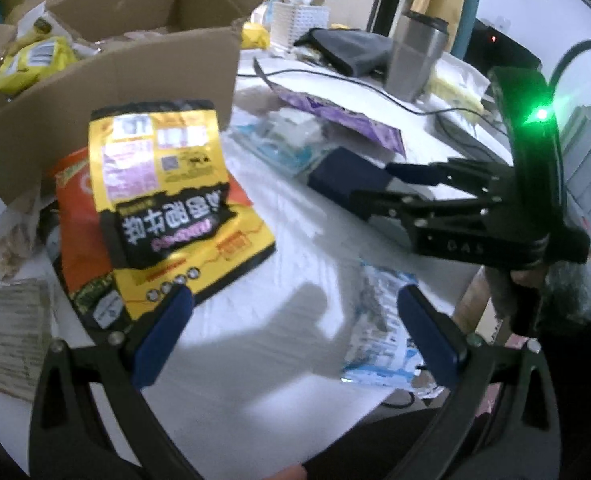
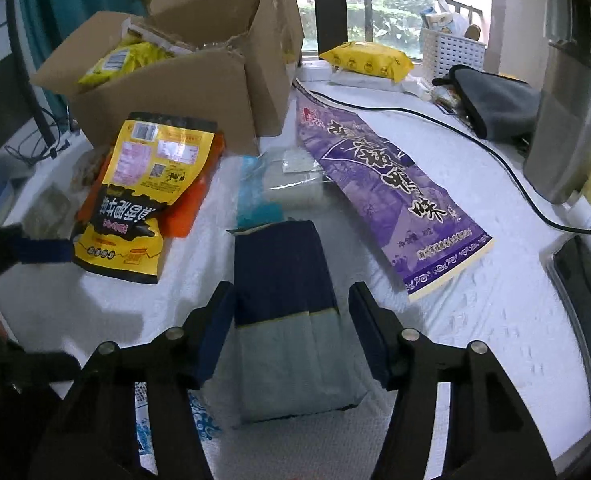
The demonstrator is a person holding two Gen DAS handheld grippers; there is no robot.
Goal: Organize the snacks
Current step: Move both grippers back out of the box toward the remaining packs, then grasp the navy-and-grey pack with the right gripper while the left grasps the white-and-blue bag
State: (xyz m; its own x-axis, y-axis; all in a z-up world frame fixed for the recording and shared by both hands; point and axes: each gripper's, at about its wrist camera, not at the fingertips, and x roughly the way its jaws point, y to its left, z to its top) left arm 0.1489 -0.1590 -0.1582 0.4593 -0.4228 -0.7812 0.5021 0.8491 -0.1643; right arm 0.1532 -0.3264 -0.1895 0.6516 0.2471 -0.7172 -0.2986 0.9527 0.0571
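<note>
Right gripper [image 2: 291,328] is straddling the navy-and-grey packet [image 2: 291,304], fingers apart and not clamping, packet's long axis running 12-to-6; left gripper [image 1: 295,336] is gaping over bare desk [image 1: 255,360].

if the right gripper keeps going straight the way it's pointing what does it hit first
Most likely the navy and grey packet, which already lies between the open jaws of the right gripper. The pads do not seem to press it yet, though depth is hard to judge.
</note>
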